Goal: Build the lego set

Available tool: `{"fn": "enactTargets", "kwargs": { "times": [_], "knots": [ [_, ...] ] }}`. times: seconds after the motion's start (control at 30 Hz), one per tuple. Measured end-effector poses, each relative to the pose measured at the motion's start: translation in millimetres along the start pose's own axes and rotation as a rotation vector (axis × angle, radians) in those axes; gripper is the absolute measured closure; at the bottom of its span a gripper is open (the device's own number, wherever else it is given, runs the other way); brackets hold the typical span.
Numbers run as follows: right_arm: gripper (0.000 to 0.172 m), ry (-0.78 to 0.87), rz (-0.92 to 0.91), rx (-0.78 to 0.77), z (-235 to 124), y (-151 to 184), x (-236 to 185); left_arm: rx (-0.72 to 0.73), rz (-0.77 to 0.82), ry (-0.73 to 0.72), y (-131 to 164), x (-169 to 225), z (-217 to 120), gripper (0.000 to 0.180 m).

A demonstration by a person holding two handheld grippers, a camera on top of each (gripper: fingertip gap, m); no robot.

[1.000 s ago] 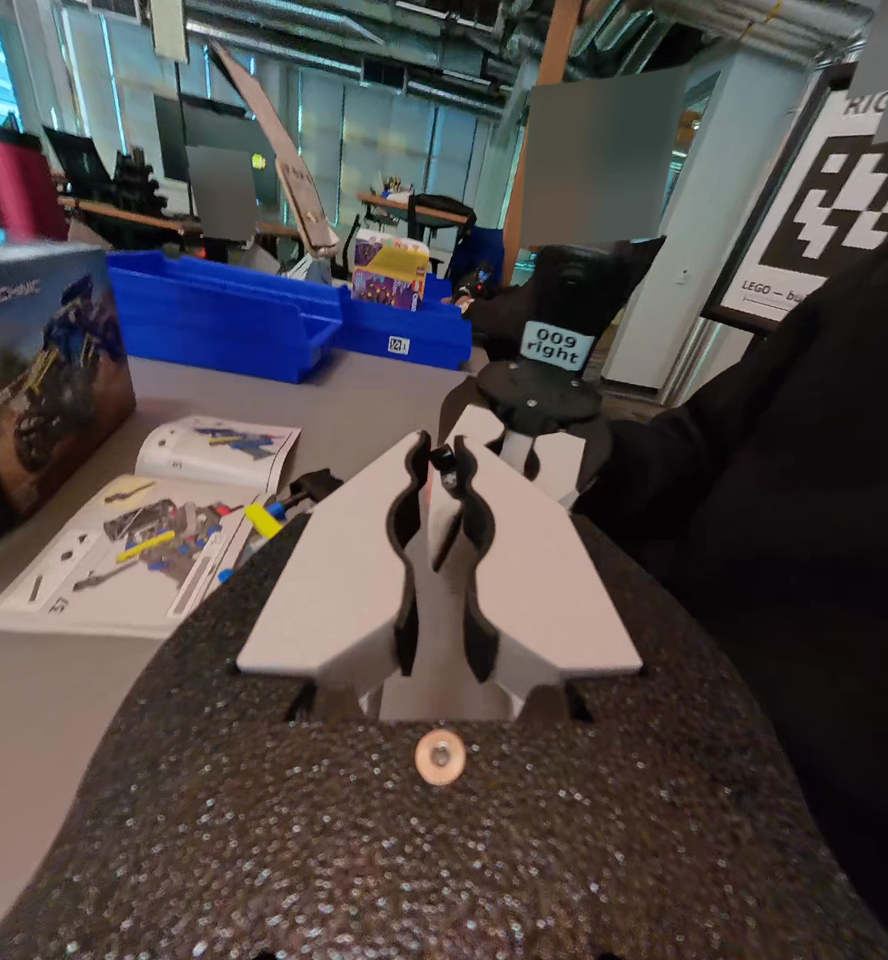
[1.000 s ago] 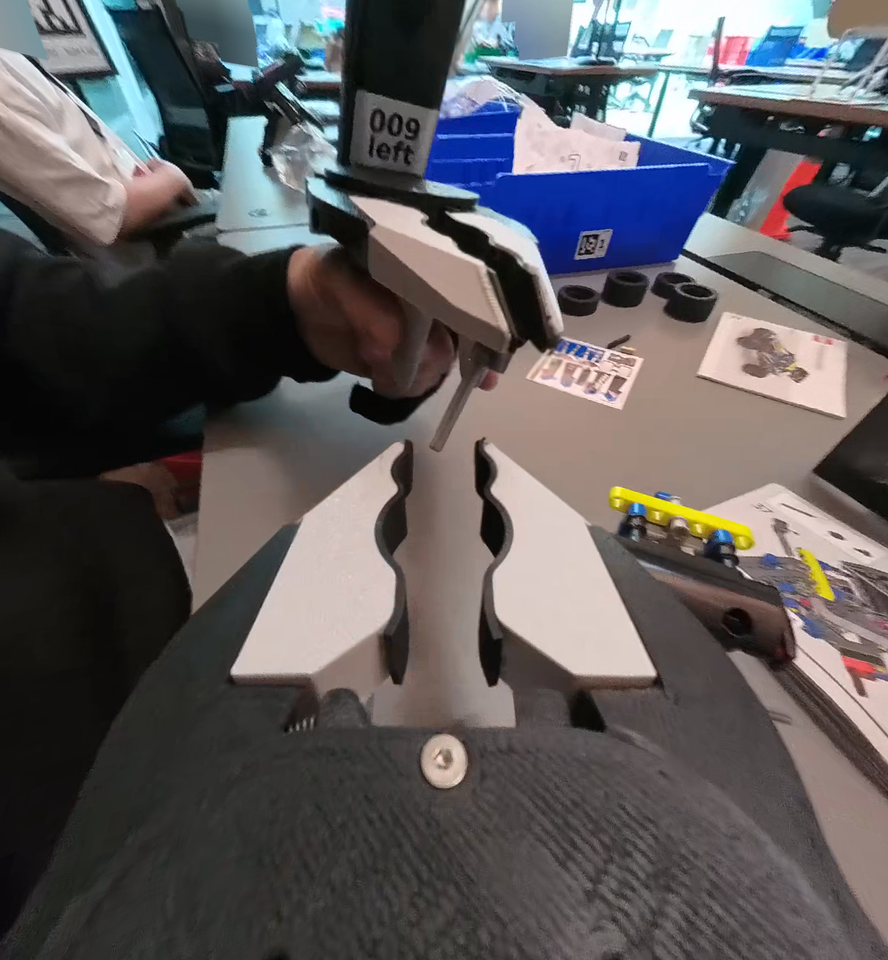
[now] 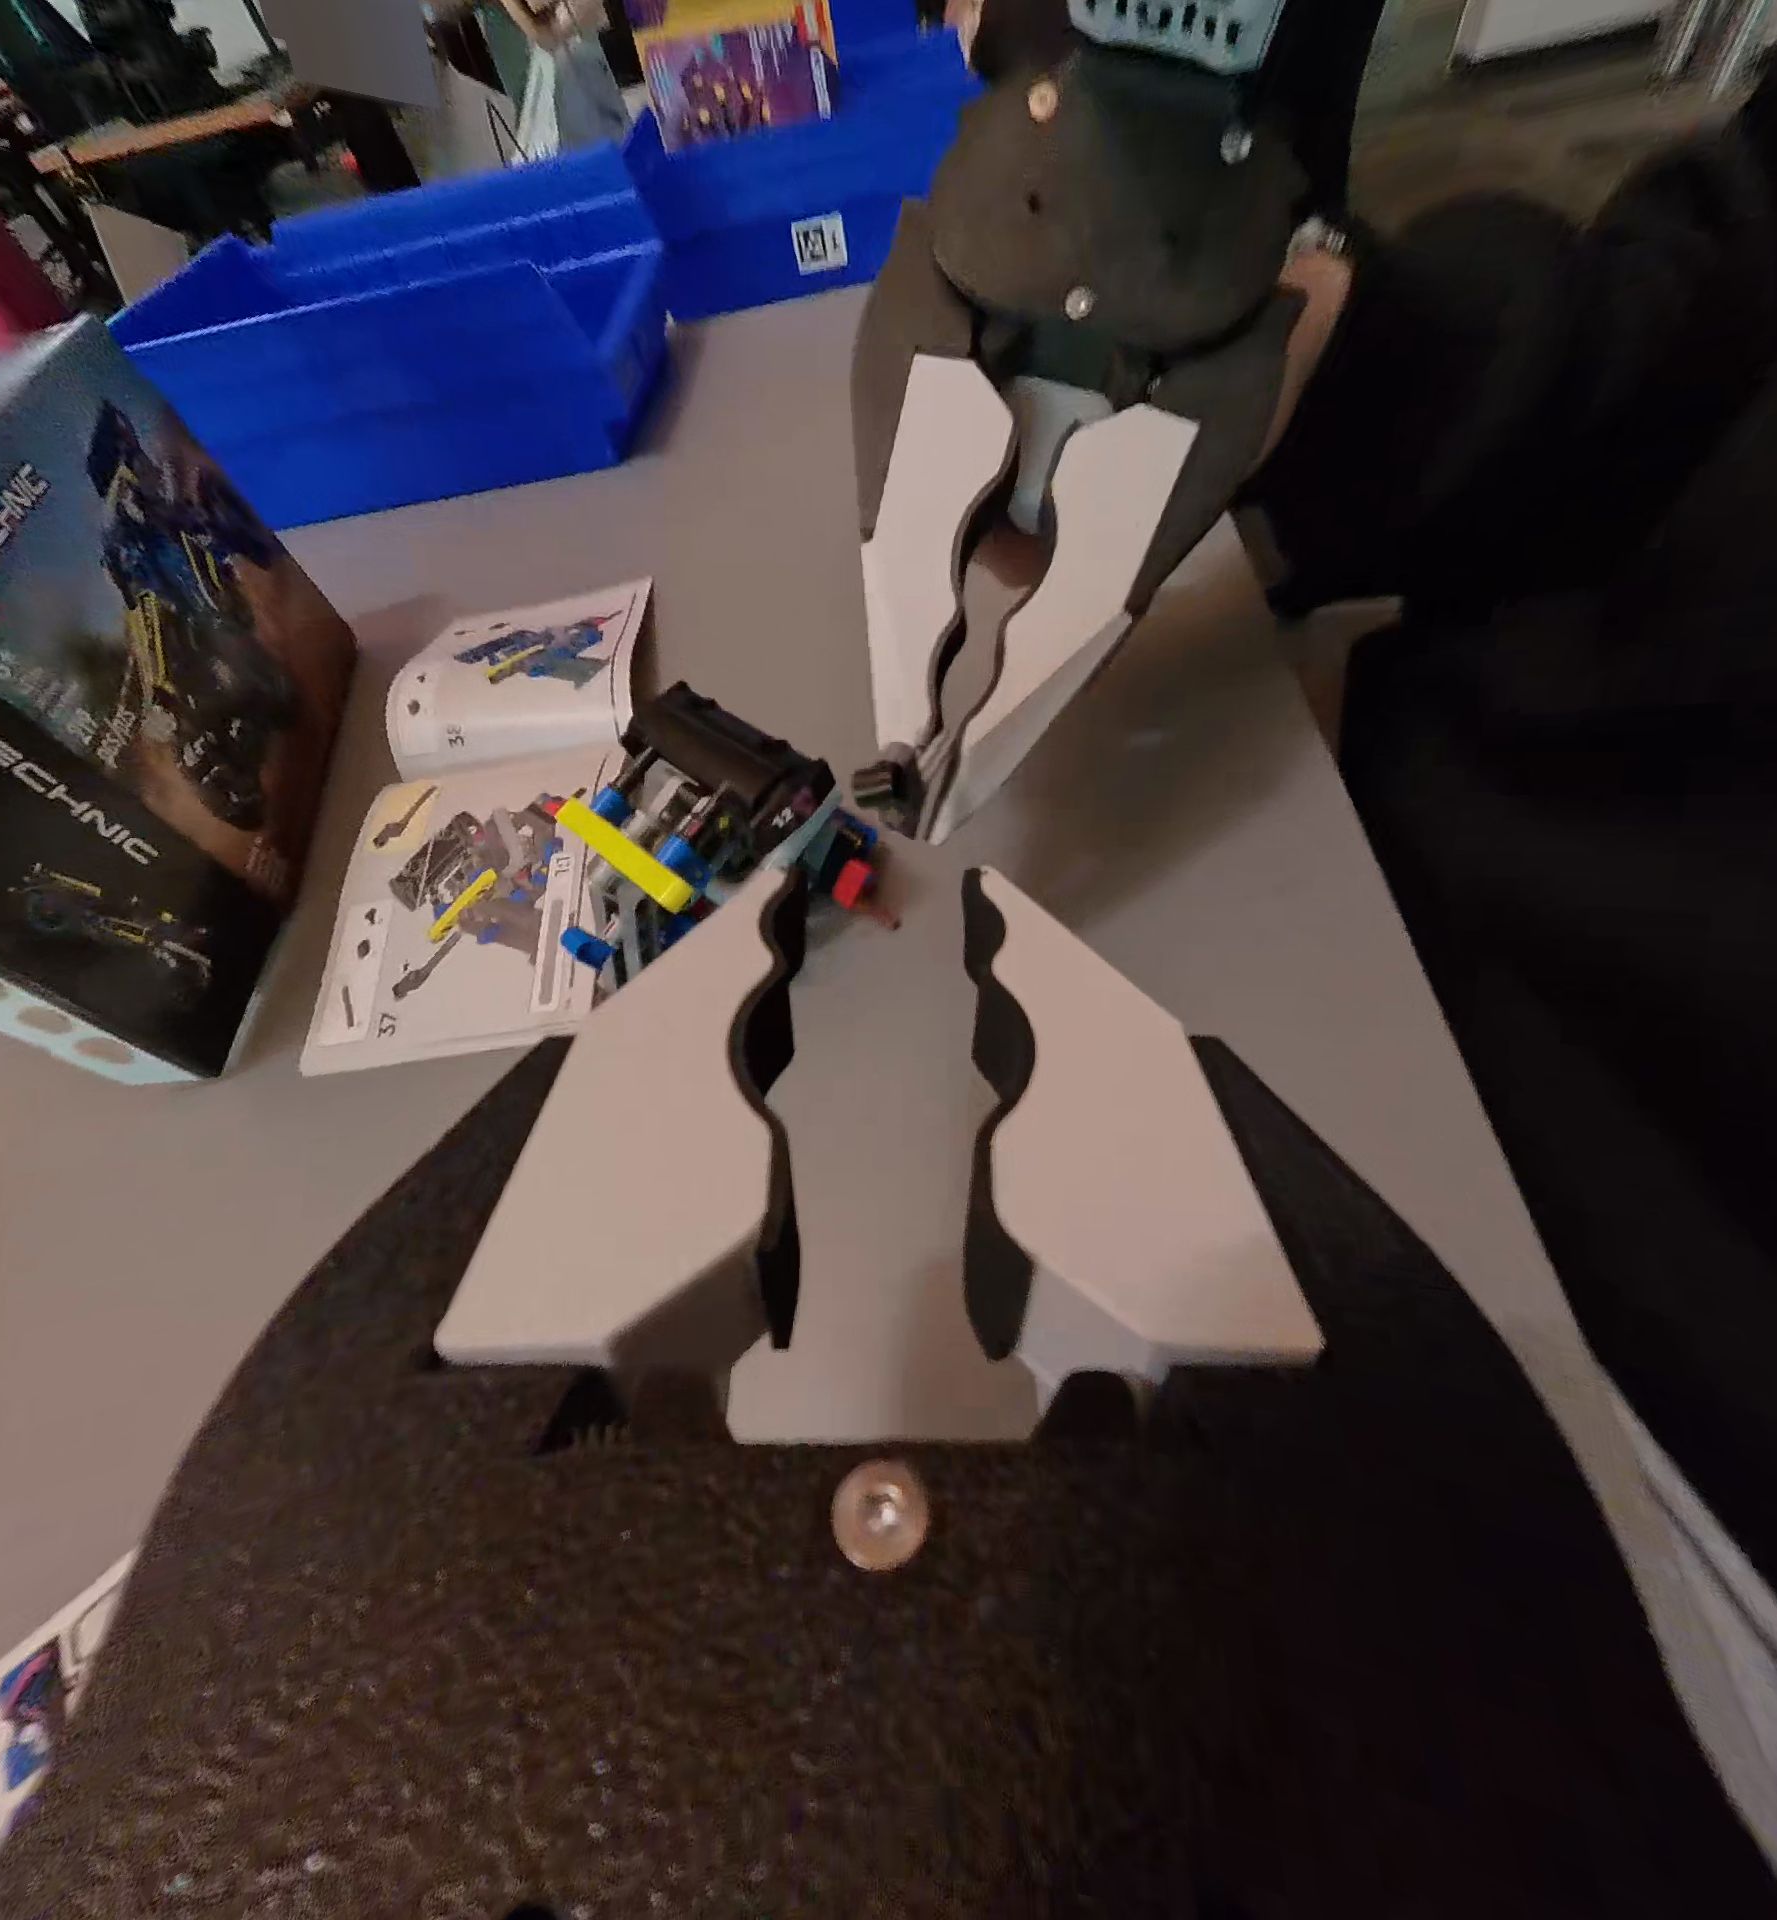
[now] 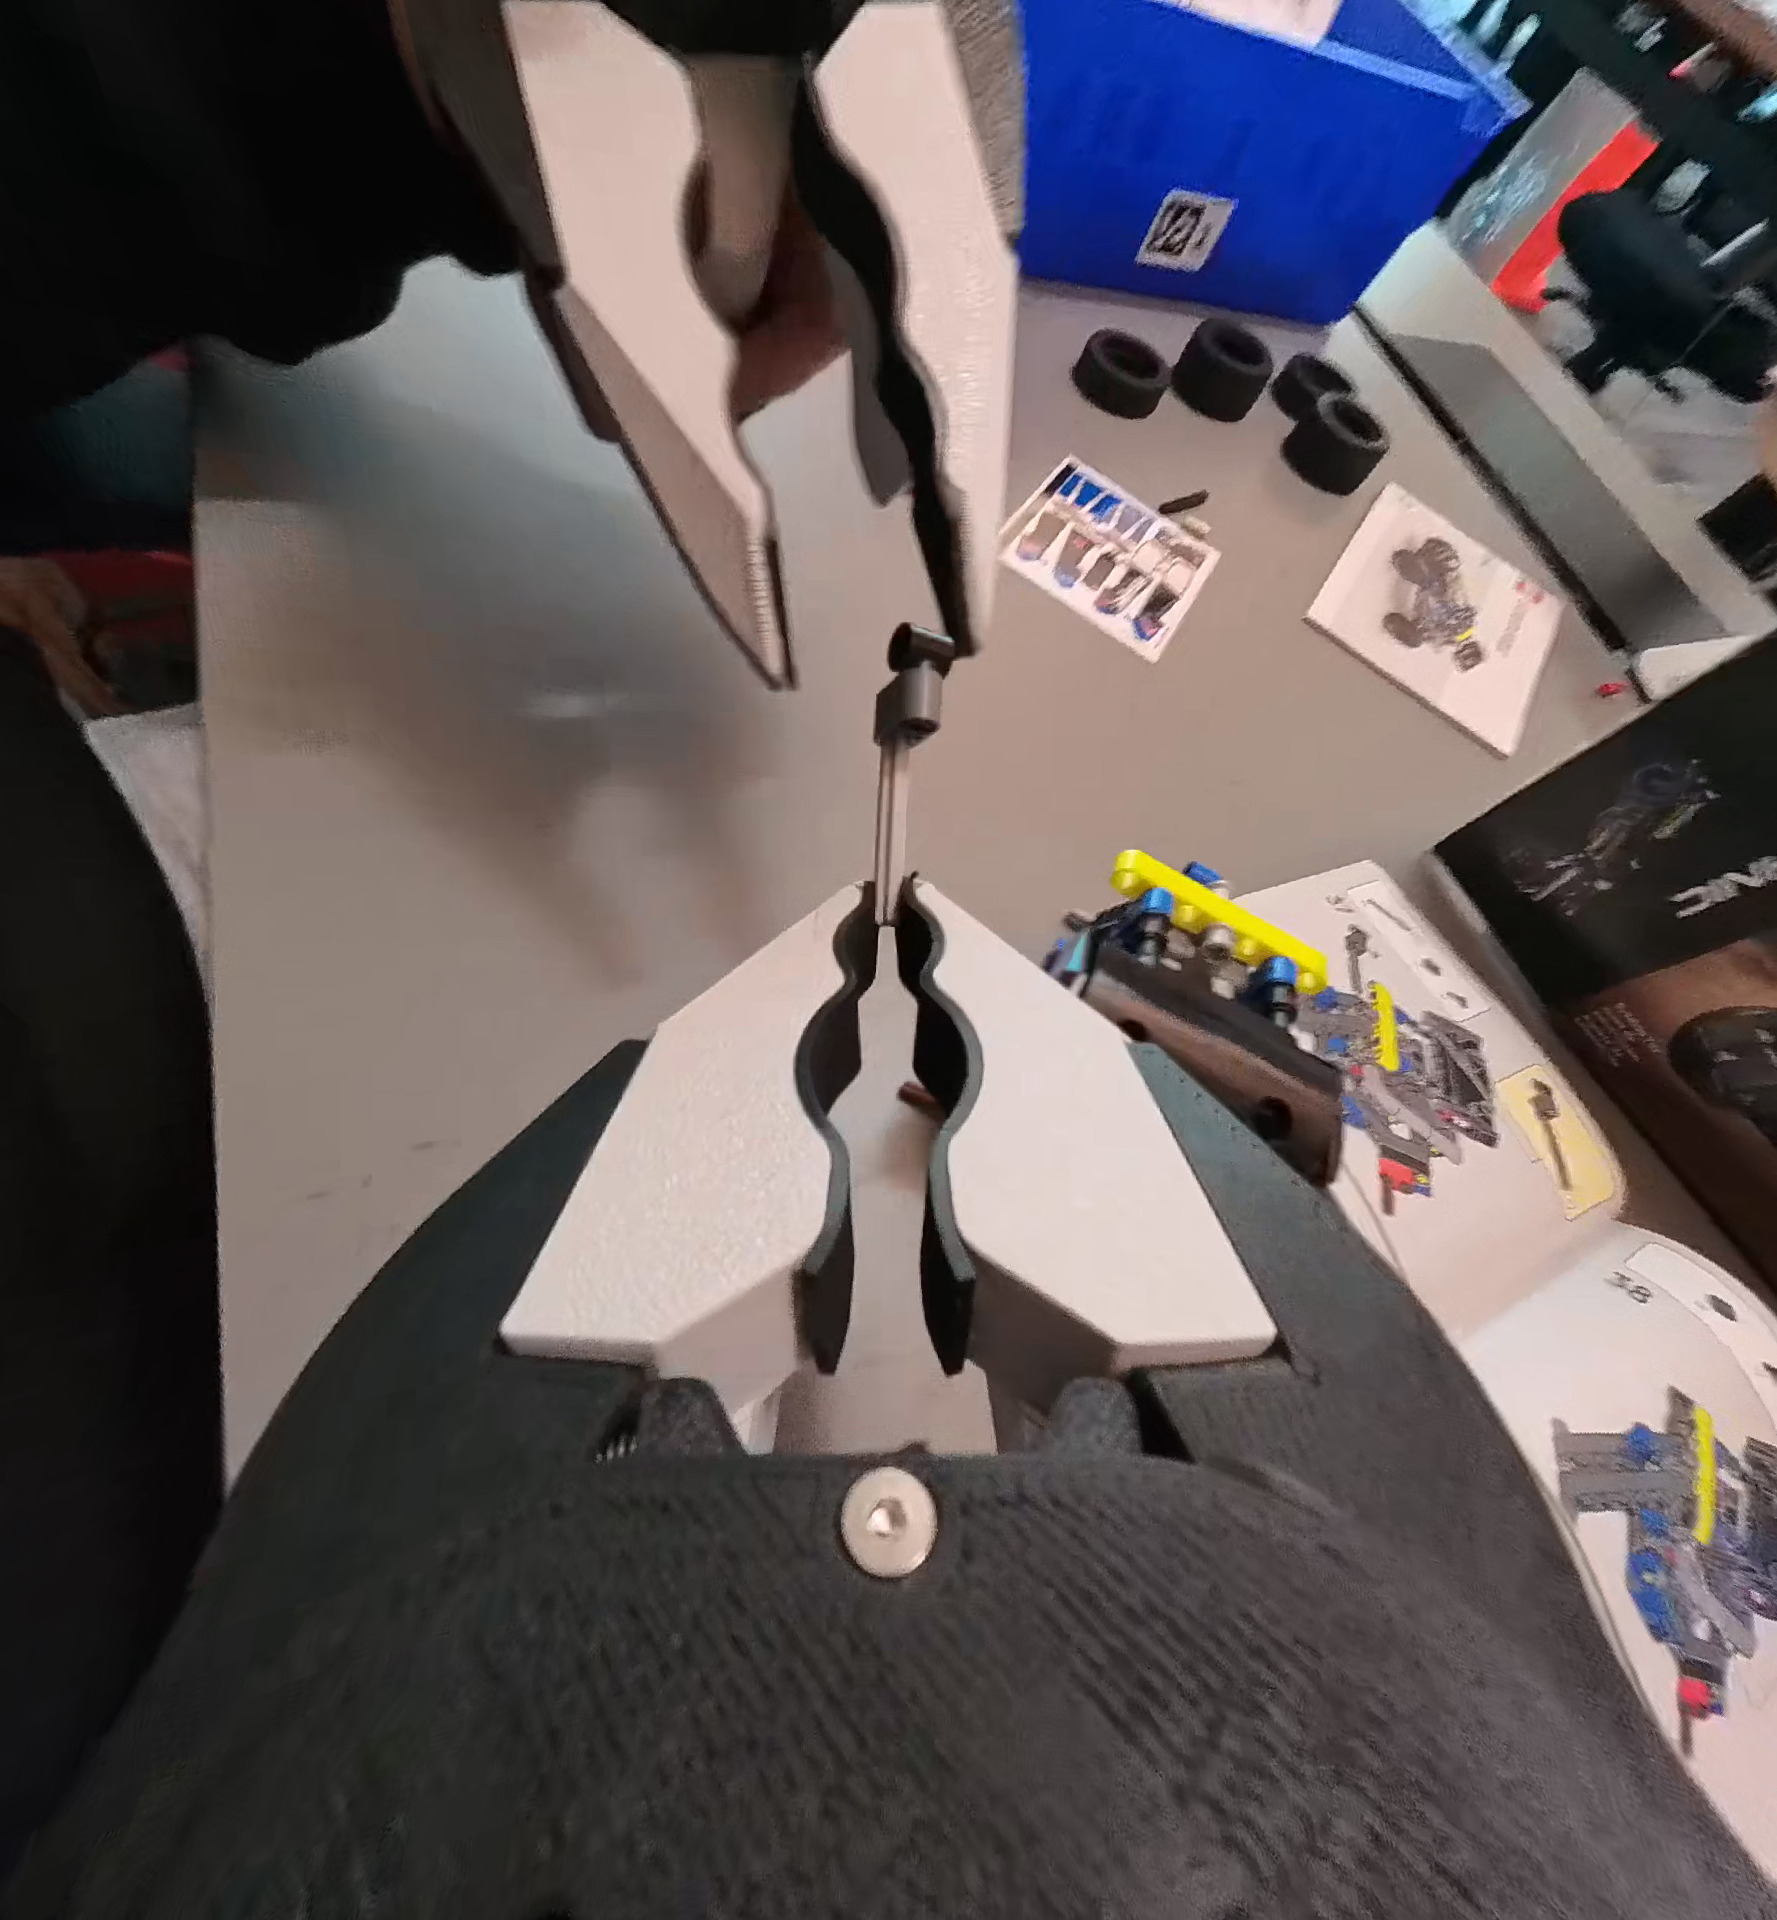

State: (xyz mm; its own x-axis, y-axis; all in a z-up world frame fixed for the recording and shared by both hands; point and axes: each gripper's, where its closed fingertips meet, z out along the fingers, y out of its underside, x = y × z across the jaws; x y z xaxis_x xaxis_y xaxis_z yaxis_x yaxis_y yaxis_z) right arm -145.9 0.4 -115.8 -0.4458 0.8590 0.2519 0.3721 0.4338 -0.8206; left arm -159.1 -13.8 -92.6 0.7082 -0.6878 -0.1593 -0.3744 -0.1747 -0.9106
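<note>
Your right gripper [image 4: 892, 914] has its fingertips pinched on the lower end of a thin grey axle [image 4: 892, 821], just above the middle of the right wrist view. The axle rises to a dark grey connector [image 4: 910, 691] at its top, and that connector lies against the tip of one finger of your left gripper [image 4: 863, 655]; motion blur hides whether they really touch. Your left gripper's jaws stand spread with bare table [image 3: 1227, 748] between them, as the left wrist view shows at centre [image 3: 879, 894].

In that view the connector [image 3: 879, 781] pokes out at the right gripper's tips, but the axle itself is hidden behind those fingers. The half-built brick model [image 3: 718, 821], black with a yellow beam and blue pins, lies left of centre on the open instruction booklet [image 3: 468, 935]; your left finger cuts off its lower corner. A small reddish piece [image 3: 889, 920] beside it is too blurred to identify. The set's box [image 3: 105, 727] is cropped at the left edge, and the blue bins [image 3: 427, 343] sit upper left.
</note>
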Motion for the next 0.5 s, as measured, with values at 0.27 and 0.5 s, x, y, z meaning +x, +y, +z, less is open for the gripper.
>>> {"fn": "enactTargets", "kwargs": {
  "times": [0.27, 0.5],
  "knots": [
    [0.171, -0.042, -0.006, -0.103, 3, 12, -13, -0.117, -0.009, 0.142, 7, 14, 11, 0.156],
    [0.171, -0.027, -0.017, -0.188, 4, 25, -12, -0.136, -0.011, 0.148, 8, 13, 14, 0.165]
  ]
}}
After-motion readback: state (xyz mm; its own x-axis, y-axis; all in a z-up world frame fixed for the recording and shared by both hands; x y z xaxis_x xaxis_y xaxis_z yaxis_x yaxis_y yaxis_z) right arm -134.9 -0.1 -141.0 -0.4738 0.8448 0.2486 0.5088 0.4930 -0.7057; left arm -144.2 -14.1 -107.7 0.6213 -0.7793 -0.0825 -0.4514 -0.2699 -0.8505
